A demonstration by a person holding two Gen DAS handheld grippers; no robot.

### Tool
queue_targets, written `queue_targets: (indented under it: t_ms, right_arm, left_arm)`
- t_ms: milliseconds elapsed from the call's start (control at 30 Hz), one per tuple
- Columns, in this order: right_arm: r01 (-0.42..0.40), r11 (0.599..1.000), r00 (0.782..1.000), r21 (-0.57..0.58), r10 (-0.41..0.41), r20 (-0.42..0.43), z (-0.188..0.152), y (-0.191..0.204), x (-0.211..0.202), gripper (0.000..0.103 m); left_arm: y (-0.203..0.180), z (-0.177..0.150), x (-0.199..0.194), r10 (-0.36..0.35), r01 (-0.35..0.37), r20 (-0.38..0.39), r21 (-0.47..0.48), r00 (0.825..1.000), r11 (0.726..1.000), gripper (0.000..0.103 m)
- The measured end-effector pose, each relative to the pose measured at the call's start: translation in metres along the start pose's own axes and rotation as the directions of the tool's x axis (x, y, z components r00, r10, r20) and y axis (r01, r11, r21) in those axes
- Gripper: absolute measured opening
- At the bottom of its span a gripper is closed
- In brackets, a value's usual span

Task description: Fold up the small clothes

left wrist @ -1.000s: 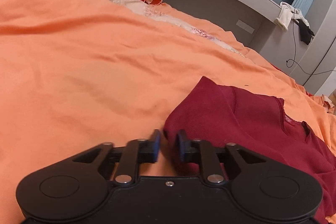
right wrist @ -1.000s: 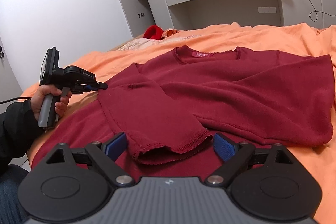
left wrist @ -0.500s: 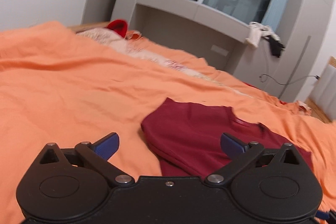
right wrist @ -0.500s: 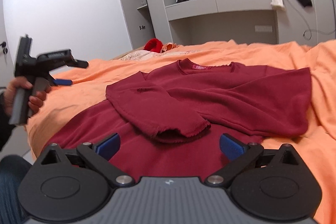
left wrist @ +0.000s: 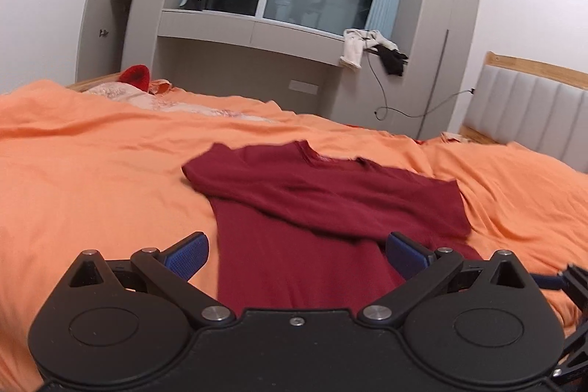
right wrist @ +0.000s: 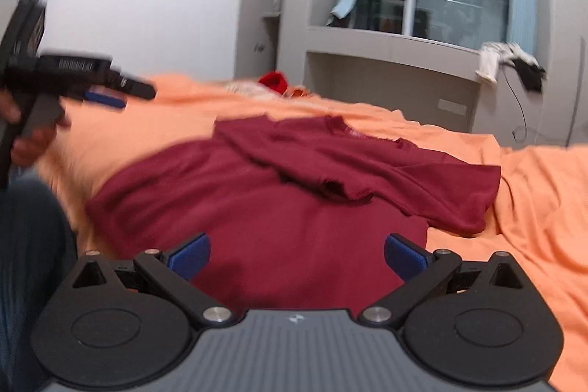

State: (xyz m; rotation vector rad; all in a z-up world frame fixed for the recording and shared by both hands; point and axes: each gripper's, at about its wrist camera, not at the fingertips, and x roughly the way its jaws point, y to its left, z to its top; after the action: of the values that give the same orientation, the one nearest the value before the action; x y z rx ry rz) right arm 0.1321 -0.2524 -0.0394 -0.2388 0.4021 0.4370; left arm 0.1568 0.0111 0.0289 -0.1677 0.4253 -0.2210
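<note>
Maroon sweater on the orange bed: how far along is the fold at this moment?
Done: both sleeves of the maroon sweater lie folded across its chest, one sleeve cuff on top. In hand: nothing; the left gripper and right gripper are both open, above the orange bedspread. Left: the body is still full length, so folding the hem up toward the collar likely remains.

Near hem of sweater (left wrist: pixel 294 267) hidden behind left gripper (left wrist: pixel 296 250) body; same in right view, where hem (right wrist: pixel 294 267) vanishes behind right gripper (right wrist: pixel 297 252). Right wrist view smeared by motion: left gripper (right wrist: pixel 106 94) at far left blurred, its casing lettering unreadable, hand (right wrist: pixel 33 138) cut by frame edge. Neck label (right wrist: pixel 354 133) too blurred to read. Bedspread (left wrist: pixel 92 193) running out of frame on both sides. Red item (left wrist: pixel 136 76) by far bed edge too small to identify.
</note>
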Motion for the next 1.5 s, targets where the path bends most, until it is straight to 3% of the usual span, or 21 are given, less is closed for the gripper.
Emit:
queue_targets:
  t_ms: [133, 300, 433, 567, 700, 800, 867, 967, 1100, 1133, 1167, 1200, 1267, 1300, 1367, 1500]
  right_arm:
    - [0.034, 0.981, 0.998, -0.193, -0.044, -0.049, -0.014, 0.034, 0.0, 0.103]
    - [0.114, 0.92, 0.985, -0.375, -0.154, -0.08, -0.04, 0.064, 0.01, 0.103]
    - [0.179, 0.848, 0.956, -0.499, -0.269, -0.116, -0.062, 0.076, 0.026, 0.103]
    - [0.25, 0.75, 0.922, -0.613, -0.378, -0.087, -0.082, 0.085, 0.04, 0.102]
    - [0.294, 0.693, 0.914, -0.659, -0.406, -0.019, -0.088, 0.093, 0.044, 0.094]
    - [0.33, 0.694, 0.915, -0.64, -0.403, 0.034, -0.085, 0.095, 0.043, 0.093]
    - [0.326, 0.7, 0.918, -0.636, -0.394, 0.037, -0.084, 0.097, 0.045, 0.092]
    - [0.291, 0.675, 0.925, -0.678, -0.38, 0.019, -0.092, 0.105, 0.051, 0.092]
    - [0.292, 0.615, 0.917, -0.732, -0.396, 0.033, -0.103, 0.114, 0.058, 0.078]
    - [0.298, 0.614, 0.915, -0.731, -0.401, 0.037, -0.103, 0.114, 0.06, 0.077]
    - [0.296, 0.625, 0.917, -0.722, -0.397, 0.033, -0.102, 0.113, 0.06, 0.07]
    - [0.283, 0.644, 0.923, -0.711, -0.385, 0.019, -0.1, 0.111, 0.06, 0.052]
    - [0.236, 0.691, 0.937, -0.683, -0.349, -0.03, -0.092, 0.109, 0.056, 0.035]
    - [0.232, 0.707, 0.939, -0.668, -0.341, -0.036, -0.088, 0.108, 0.054, 0.02]
    - [0.242, 0.734, 0.944, -0.635, -0.33, -0.022, -0.078, 0.104, 0.047, 0.008]
    - [0.233, 0.839, 0.964, -0.491, -0.267, 0.001, -0.043, 0.085, 0.025, 0.007]
  left_arm:
    - [-0.007, -0.027, -0.008, 0.05, -0.049, -0.025, 0.039, 0.998, 0.998, 0.102]
    - [-0.015, -0.052, -0.01, 0.117, -0.114, -0.016, 0.14, 0.993, 0.984, 0.102]
    - [-0.02, -0.063, -0.012, 0.145, -0.139, -0.015, 0.203, 0.989, 0.969, 0.102]
    - [-0.022, -0.066, -0.014, 0.131, -0.126, -0.012, 0.215, 0.991, 0.969, 0.102]
    - [-0.023, -0.069, -0.016, 0.116, -0.11, -0.016, 0.222, 0.993, 0.969, 0.102]
    - [-0.023, -0.073, -0.014, 0.112, -0.1, -0.038, 0.226, 0.993, 0.969, 0.102]
    - [-0.023, -0.073, -0.013, 0.12, -0.107, -0.042, 0.228, 0.992, 0.968, 0.102]
    - [-0.023, -0.074, -0.012, 0.123, -0.11, -0.044, 0.226, 0.991, 0.968, 0.102]
    - [-0.023, -0.076, -0.012, 0.126, -0.11, -0.052, 0.231, 0.991, 0.967, 0.102]
    - [-0.024, -0.076, -0.013, 0.125, -0.11, -0.051, 0.235, 0.991, 0.966, 0.102]
    - [-0.024, -0.076, -0.013, 0.12, -0.105, -0.049, 0.239, 0.992, 0.965, 0.102]
    - [-0.025, -0.076, -0.015, 0.104, -0.089, -0.046, 0.244, 0.994, 0.966, 0.102]
    - [-0.028, -0.079, -0.023, 0.029, -0.019, -0.033, 0.264, 0.999, 0.964, 0.102]
    - [-0.031, -0.081, -0.026, -0.007, 0.014, -0.027, 0.283, 1.0, 0.959, 0.103]
    - [-0.04, -0.086, -0.032, -0.052, 0.054, -0.016, 0.348, 0.999, 0.936, 0.103]
    - [-0.069, -0.1, -0.029, -0.039, 0.043, -0.018, 0.522, 0.999, 0.852, 0.103]
